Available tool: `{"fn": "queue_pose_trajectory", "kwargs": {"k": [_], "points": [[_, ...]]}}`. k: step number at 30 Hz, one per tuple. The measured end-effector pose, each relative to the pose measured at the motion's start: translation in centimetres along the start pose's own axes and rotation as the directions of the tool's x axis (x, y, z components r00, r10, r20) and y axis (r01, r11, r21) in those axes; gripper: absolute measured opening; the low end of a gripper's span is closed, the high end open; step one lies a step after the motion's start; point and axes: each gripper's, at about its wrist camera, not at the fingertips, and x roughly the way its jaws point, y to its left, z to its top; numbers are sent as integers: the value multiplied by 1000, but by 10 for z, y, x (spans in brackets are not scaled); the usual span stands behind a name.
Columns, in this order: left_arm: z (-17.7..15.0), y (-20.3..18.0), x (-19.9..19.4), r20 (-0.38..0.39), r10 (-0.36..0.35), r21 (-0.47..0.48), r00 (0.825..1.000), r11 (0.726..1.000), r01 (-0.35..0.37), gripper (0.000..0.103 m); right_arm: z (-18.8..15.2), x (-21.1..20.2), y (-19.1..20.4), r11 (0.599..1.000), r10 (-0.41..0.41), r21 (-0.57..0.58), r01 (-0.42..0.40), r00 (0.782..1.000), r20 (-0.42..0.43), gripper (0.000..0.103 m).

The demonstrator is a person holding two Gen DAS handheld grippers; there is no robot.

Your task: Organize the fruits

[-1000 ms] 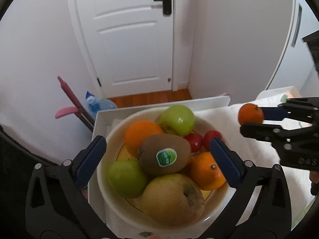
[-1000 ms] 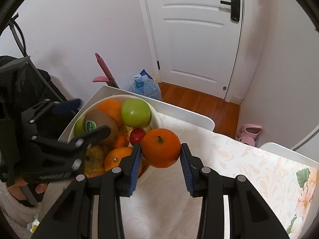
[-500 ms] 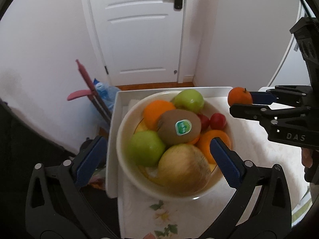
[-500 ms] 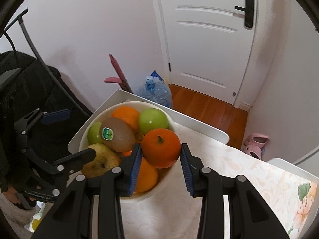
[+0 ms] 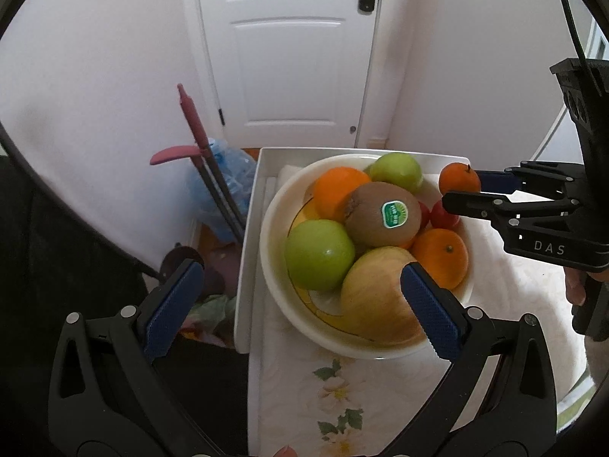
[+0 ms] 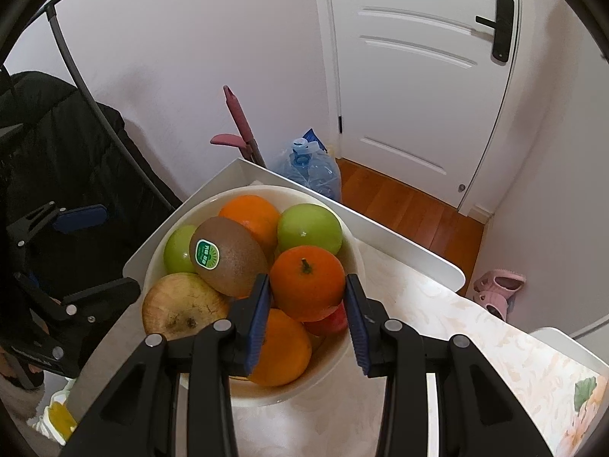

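Note:
A white bowl (image 5: 278, 266) (image 6: 243, 392) on the table holds a kiwi with a green sticker (image 5: 384, 215) (image 6: 228, 255), two green apples (image 5: 319, 253), oranges (image 5: 338, 188), a pale pear (image 5: 377, 297) and small red fruits (image 5: 443, 215). My right gripper (image 6: 307, 299) is shut on a small orange (image 6: 306, 282) (image 5: 458, 179) and holds it above the bowl's right side. My left gripper (image 5: 300, 304) is open and empty, held above the bowl's near left edge.
The table has a white raised rim (image 5: 247, 236) and a floral cloth (image 5: 342, 392). Left of it stand a pink-handled mop (image 5: 194, 122) and a blue water bottle (image 5: 224, 179). A white door (image 5: 289, 49) is behind. Pink slippers (image 6: 496, 291) lie on the floor.
My right gripper has carried the small orange left, from beside the bowl to over its right side. My left gripper has drawn back and to the left, still open.

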Motion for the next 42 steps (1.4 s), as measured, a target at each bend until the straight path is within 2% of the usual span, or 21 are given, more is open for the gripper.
{"fn": "queue_pose_trajectory", "kwargs": {"k": [9, 11, 15, 20, 22, 24, 29, 30, 31, 33, 38, 42], "points": [[-2, 3, 3, -9, -1, 0, 1000, 1000, 1, 103, -4, 6, 2, 1000, 10, -15, -10, 1000, 0, 36], [-2, 4, 2, -8, -4, -2, 1000, 1000, 4, 103, -5, 7, 3, 1000, 17, -11, -17, 1000, -6, 41], [-3, 5, 0, -5, -3, -2, 1000, 1000, 3, 103, -6, 8, 3, 1000, 25, -2, -25, 1000, -9, 68], [-5, 5, -4, 5, -10, 0, 1000, 1000, 10, 103, -9, 3, 3, 1000, 13, 19, -13, 1000, 6, 73], [-5, 4, -8, 13, -8, 6, 1000, 1000, 8, 103, -10, -3, 2, 1000, 8, 27, -8, 1000, 17, 85], [-4, 2, -14, 24, -10, 11, 1000, 1000, 9, 103, -10, -10, 3, 999, -6, 35, 5, 1000, 29, 86], [1, -9, -40, 67, -9, 30, 998, 1000, 7, 103, -14, -44, 7, 997, -53, 50, 50, 996, 66, 86], [2, -13, -49, 80, -8, 33, 997, 999, 5, 103, -14, -51, 8, 997, -60, 55, 56, 996, 72, 88], [3, -17, -57, 92, -9, 35, 996, 999, 5, 103, -16, -62, 9, 996, -70, 64, 65, 994, 83, 96], [6, -25, -75, 114, -6, 36, 994, 999, 2, 103, -19, -82, 12, 994, -81, 78, 74, 991, 103, 103], [8, -50, -122, 164, -15, 16, 986, 1000, 13, 103, -34, -145, 16, 978, -163, 154, 140, 976, 144, 103], [0, -73, -160, 206, -21, 5, 978, 1000, 21, 103, -56, -201, 17, 945, -273, 228, 235, 950, 154, 103]]}}
